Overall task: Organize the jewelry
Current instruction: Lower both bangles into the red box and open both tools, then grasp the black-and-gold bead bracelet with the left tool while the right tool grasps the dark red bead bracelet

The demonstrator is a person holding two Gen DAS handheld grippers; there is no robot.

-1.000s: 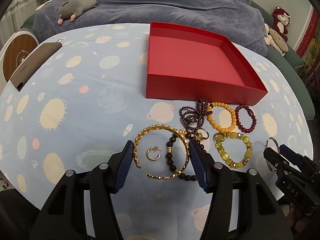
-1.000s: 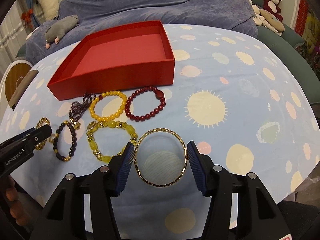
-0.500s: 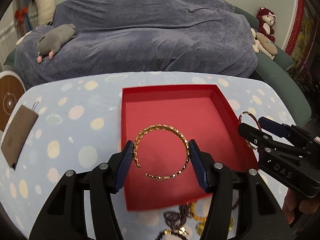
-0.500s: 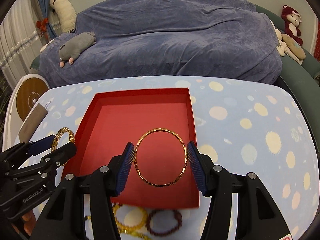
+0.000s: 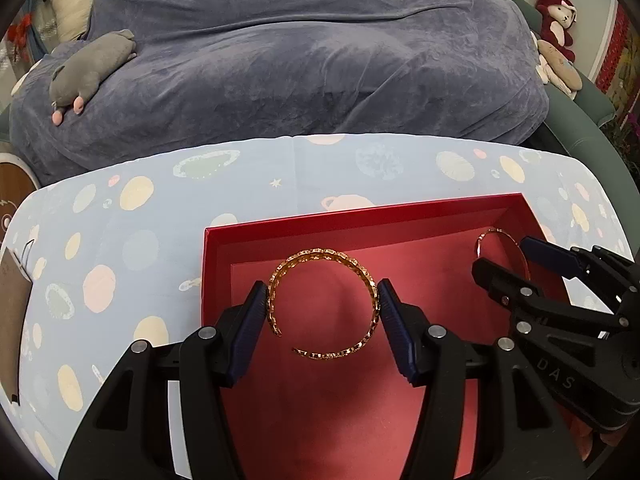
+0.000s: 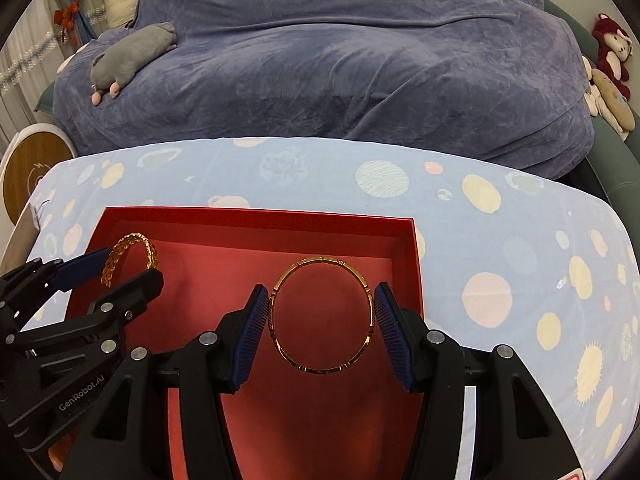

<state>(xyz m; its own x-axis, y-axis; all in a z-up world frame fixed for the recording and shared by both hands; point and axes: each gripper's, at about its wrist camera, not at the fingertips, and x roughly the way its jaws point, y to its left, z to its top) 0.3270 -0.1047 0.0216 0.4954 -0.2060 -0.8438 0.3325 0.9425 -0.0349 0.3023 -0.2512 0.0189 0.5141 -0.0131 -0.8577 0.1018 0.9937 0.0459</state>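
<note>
Gold bangles (image 6: 322, 316) carried over the red box (image 5: 360, 216).
Left tongs (image 5: 322, 316) clamp the open cuff (image 5: 324, 304), right tongs (image 6: 322, 316) the closed hoop, half-spread, poised for release inside.

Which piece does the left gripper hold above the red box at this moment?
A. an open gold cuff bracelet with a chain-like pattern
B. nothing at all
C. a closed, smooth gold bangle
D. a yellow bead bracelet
A: in the left wrist view the left gripper clamps the open gold cuff bracelet between its blue pads above the red box, while the closed gold bangle sits in the right gripper.
</note>
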